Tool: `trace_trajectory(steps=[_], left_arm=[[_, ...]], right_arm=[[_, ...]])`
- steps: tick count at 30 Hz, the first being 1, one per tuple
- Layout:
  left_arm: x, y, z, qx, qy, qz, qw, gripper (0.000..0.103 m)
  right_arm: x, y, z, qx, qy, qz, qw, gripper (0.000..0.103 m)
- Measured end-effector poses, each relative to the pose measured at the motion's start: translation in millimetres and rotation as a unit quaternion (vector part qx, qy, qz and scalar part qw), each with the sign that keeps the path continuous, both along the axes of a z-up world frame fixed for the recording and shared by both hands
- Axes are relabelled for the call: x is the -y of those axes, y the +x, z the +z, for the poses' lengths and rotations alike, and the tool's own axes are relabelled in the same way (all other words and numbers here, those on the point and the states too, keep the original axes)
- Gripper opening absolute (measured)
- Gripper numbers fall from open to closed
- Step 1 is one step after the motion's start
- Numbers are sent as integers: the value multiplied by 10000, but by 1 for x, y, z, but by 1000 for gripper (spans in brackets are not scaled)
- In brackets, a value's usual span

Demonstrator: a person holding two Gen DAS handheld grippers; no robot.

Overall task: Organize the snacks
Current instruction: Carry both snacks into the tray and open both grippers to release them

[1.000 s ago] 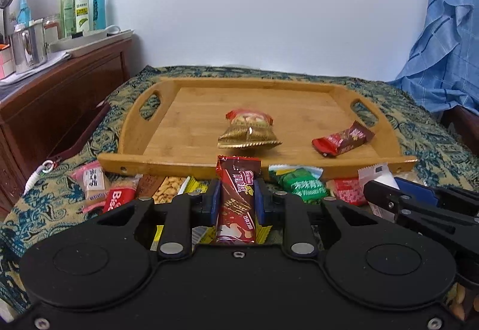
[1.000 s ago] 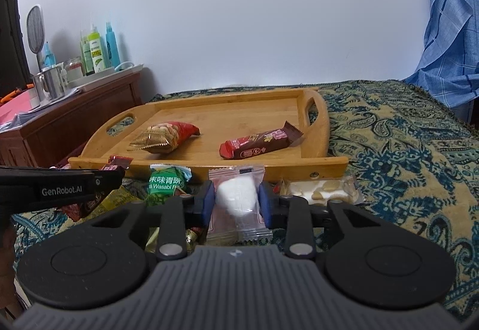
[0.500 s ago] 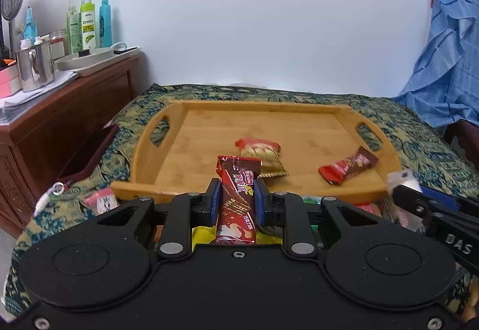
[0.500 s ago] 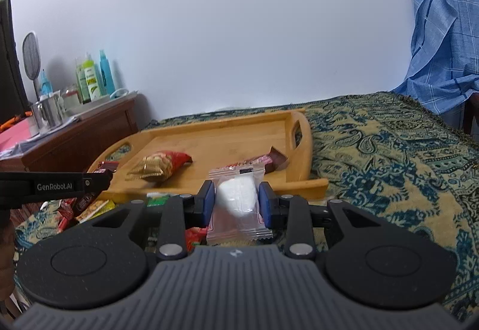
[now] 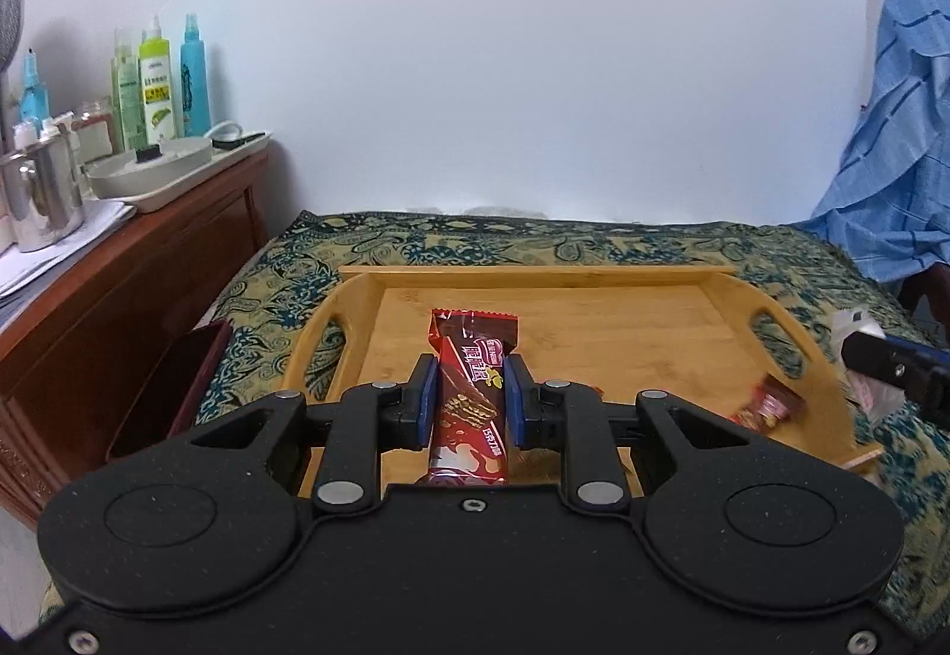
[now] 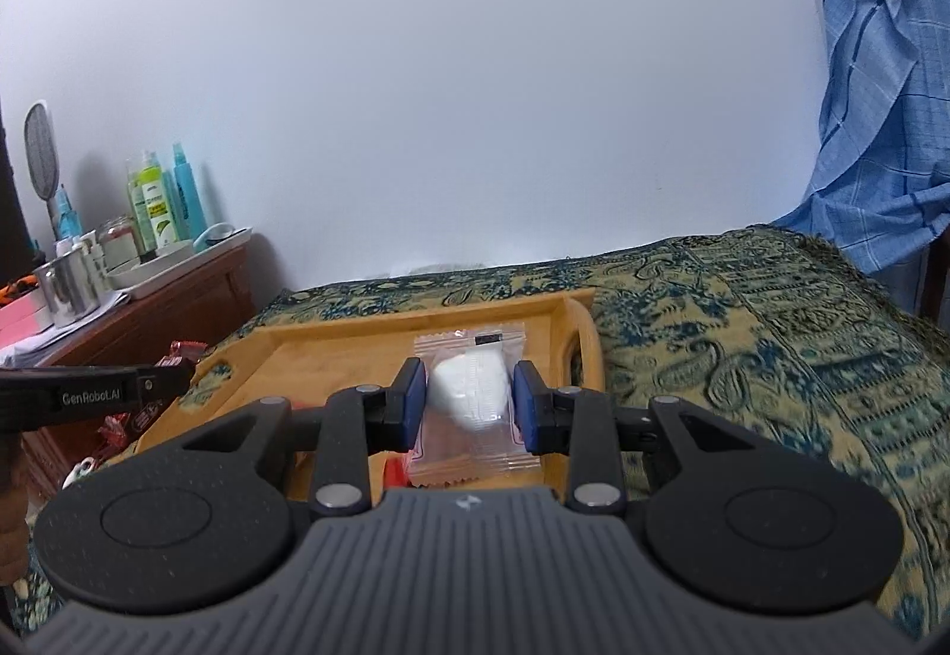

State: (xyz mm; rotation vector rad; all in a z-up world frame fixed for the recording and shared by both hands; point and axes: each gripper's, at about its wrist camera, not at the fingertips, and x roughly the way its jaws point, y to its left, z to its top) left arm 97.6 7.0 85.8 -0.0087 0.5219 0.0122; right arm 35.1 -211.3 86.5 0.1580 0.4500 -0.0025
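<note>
My left gripper (image 5: 471, 376) is shut on a dark red chocolate wafer bar (image 5: 470, 399), held lengthwise above the near part of the wooden tray (image 5: 534, 276). A red snack packet (image 5: 769, 405) lies on the tray's right side, partly hidden behind my gripper body. My right gripper (image 6: 469, 388) is shut on a clear packet with a white candy (image 6: 470, 388), held over the tray (image 6: 415, 313) near its right handle. The right gripper's tip (image 5: 890, 367) shows at the right edge of the left wrist view, the left gripper's finger (image 6: 89, 394) at the left of the right wrist view.
The tray rests on a teal and gold patterned cloth (image 6: 742, 334). A wooden cabinet (image 5: 119, 287) with bottles and a metal cup (image 5: 41, 198) stands to the left. Blue checked fabric (image 6: 879, 120) hangs at the right. Loose red snack wrappers (image 6: 119, 420) lie at the tray's left.
Both grippers rose and moved forward over the tray, each still holding its snack. The loose snacks in front of the tray and the gold and red bag have dropped out of sight below.
</note>
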Motion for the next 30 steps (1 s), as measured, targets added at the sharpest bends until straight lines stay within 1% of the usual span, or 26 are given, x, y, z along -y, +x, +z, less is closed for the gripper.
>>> trace_trajectory(steps=[3,6,9,15,23,26,30], left_arm=[[-6,18,-6,-128,-84,14,9999,22],[-13,32,-16,-253,-165,43,9995,22],[-16,44,-26,-441,-156,32,9989,22],[-17,56,-40,-643,-94,14,9979,22],[-12,62,-56,-892,-35,-61,9960,22],[-10,63,-60,-978,-63,-76,9952,22],[-7,63,-61,-956,-25,-83,9954,22]], right_arm=[[1,22,-3,-166,62,56,9998,36],[5,47,-9,-437,253,126,9986,36],[7,70,-15,-651,400,171,9969,36],[8,103,-29,-908,565,196,9941,36],[3,114,-50,-1237,481,241,9909,37],[3,113,-52,-1265,459,240,9906,37],[2,111,-53,-1255,401,276,9909,37]])
